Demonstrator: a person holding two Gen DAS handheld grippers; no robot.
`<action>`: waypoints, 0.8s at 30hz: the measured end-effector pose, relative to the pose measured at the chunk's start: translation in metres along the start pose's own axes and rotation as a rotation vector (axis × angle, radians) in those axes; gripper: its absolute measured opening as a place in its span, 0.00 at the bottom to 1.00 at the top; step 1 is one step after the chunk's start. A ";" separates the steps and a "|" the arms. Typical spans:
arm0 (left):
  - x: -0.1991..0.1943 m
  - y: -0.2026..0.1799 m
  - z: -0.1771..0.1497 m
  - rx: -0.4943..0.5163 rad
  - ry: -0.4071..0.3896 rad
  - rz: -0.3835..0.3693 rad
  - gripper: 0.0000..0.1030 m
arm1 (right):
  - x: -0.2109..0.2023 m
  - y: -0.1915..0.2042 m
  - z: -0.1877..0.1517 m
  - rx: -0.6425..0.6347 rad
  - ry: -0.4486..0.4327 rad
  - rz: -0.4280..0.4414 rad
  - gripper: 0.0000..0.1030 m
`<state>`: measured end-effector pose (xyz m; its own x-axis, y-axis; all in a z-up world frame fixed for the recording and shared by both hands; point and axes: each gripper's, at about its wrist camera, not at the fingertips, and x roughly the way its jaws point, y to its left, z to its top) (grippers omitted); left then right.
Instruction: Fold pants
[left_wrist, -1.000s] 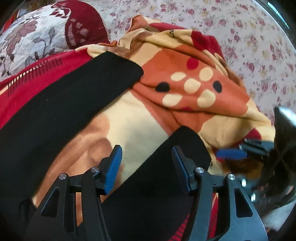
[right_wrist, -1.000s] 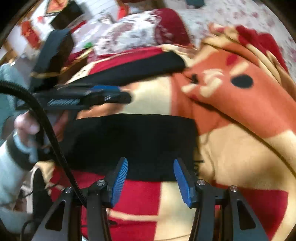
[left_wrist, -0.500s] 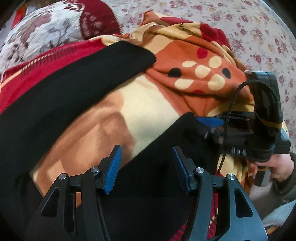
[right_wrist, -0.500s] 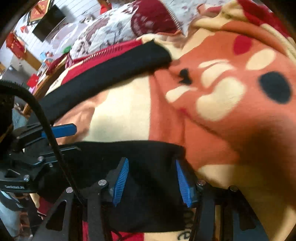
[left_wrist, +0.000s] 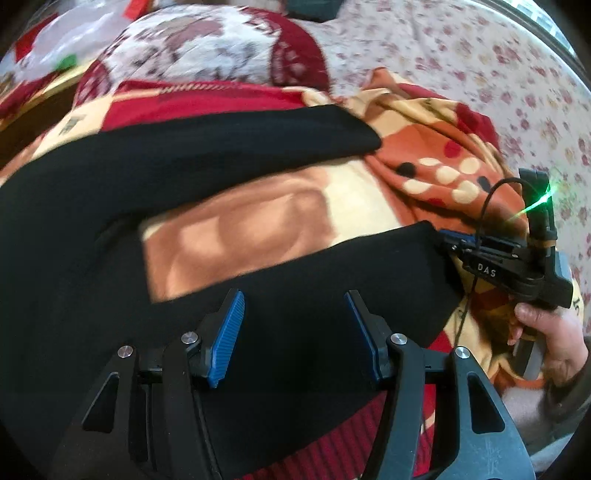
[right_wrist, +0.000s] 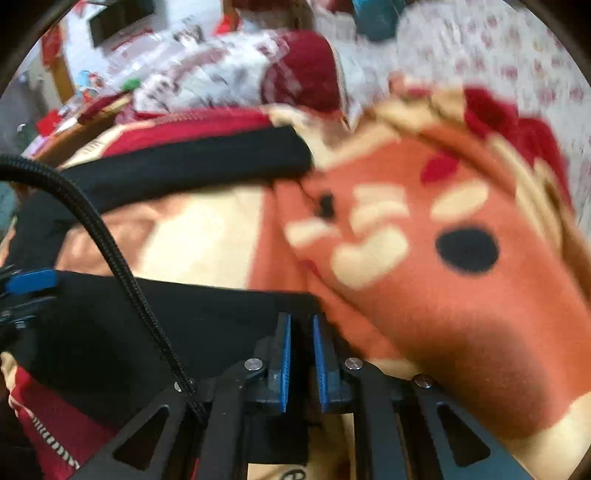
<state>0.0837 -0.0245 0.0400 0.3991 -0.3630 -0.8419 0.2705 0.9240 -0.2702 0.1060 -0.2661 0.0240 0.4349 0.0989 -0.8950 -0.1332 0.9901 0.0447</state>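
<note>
Black soft-fabric pants are lying spread across the orange, cream and red patterned fleece blanket. Right gripper, half-open a second ago, is closing its fingers onto the nearer leg's hem. Left gripper is hovering over that leg, fingers still spread, empty. Red floral pillow is lying behind.

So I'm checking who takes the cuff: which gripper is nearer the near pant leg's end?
Right. The right gripper is closing on the near leg's end; the left gripper hovers open farther up that leg.
</note>
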 end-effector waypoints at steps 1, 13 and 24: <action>0.001 0.004 -0.003 -0.032 0.003 0.001 0.54 | 0.003 -0.002 -0.001 0.013 0.015 0.003 0.11; -0.050 0.058 0.009 -0.177 -0.097 -0.021 0.54 | -0.039 0.030 0.037 0.026 -0.112 0.240 0.54; -0.114 0.264 0.016 -0.506 -0.205 0.161 0.55 | 0.012 0.029 0.137 0.007 -0.130 0.300 0.54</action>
<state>0.1237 0.2595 0.0725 0.5762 -0.1818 -0.7968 -0.2410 0.8938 -0.3782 0.2295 -0.2226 0.0753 0.4872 0.3979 -0.7774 -0.2664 0.9155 0.3016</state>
